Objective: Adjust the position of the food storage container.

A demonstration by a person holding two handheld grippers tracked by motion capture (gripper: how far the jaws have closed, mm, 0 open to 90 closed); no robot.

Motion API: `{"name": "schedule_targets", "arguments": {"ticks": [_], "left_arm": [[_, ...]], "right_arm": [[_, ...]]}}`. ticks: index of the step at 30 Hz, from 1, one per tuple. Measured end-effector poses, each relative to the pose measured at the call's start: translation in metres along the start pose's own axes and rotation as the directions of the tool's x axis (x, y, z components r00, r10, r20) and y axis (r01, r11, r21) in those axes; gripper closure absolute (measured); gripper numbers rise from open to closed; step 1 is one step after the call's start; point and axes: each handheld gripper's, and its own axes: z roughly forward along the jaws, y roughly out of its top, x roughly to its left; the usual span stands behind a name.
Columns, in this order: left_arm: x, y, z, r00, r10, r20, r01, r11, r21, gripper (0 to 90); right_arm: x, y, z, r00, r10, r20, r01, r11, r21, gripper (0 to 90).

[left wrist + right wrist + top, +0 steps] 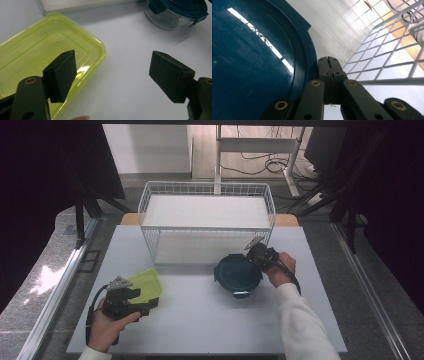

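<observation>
A yellow-green plastic container (145,284) lies on the white table at the front left. My left gripper (146,301) sits at its near right corner with the jaws wide open. In the left gripper view (115,72) one pad hangs over the container (37,52) and the other over bare table. A round glass container with a dark blue lid (238,273) stands right of centre. My right gripper (255,257) is at its far right rim. The right gripper's (329,62) jaws are pressed together against the lid's edge (249,57); I see nothing between them.
A white wire basket shelf (207,212) stands at the back middle of the table (200,320), just behind the round container; its mesh (387,50) is close beside the right gripper. Dark curtains flank both sides.
</observation>
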Motion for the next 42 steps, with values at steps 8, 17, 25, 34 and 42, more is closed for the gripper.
{"name": "schedule_targets", "arguments": {"ticks": [8, 17, 25, 34, 42], "left_arm": [[0.000, 0.000, 0.001, 1.0000, 0.004, -0.001, -0.004, 1.0000, 0.002, 22.4], [-0.001, 0.001, 0.001, 1.0000, 0.004, 0.001, -0.004, 1.0000, 0.001, 22.4], [-0.003, 0.002, 0.001, 0.9999, 0.010, 0.009, -0.010, 0.9999, -0.002, 22.4], [-0.002, 0.005, 0.000, 1.0000, 0.006, 0.007, -0.006, 0.9999, -0.009, 22.4], [-0.004, 0.005, 0.001, 0.9999, 0.008, 0.008, -0.008, 0.9999, -0.009, 22.4]], "right_arm": [[0.009, 0.003, -0.003, 0.9995, -0.010, -0.030, 0.010, 1.000, -0.006, 89.2], [0.022, 0.007, -0.007, 0.9986, -0.025, -0.046, 0.025, 1.000, -0.010, 89.2], [0.036, 0.007, -0.013, 0.9977, -0.021, -0.065, 0.020, 1.000, -0.020, 89.2], [0.055, 0.008, -0.021, 0.9952, -0.025, -0.095, 0.021, 0.999, -0.035, 89.3], [0.067, 0.008, -0.025, 0.9929, -0.031, -0.114, 0.025, 0.998, -0.055, 89.3]]}}
